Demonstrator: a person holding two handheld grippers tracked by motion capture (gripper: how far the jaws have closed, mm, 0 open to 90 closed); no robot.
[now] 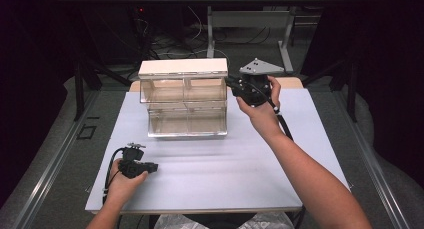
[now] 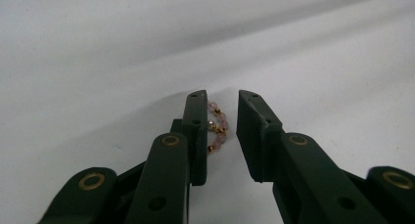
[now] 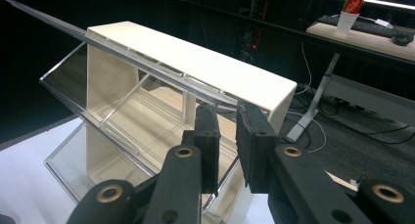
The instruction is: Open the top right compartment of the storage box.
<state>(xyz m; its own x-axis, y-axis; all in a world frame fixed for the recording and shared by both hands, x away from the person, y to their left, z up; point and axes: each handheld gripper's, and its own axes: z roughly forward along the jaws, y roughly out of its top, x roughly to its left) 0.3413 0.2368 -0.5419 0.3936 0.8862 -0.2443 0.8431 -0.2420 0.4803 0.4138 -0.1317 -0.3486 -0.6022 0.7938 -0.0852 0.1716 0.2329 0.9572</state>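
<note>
The left gripper (image 2: pixel 222 131) stood released, a bracelet (image 2: pixel 216 127) lying between its fingers, ungrasped. The right gripper (image 3: pixel 227 136) clenched the organizer's (image 1: pixel 182 96) clear lid (held open); stowing the bracelet apparently remained.

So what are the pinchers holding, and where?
The right gripper pinches the clear lid at its edge. The left gripper holds nothing; a bead bracelet lies loose between its jaws.
</note>
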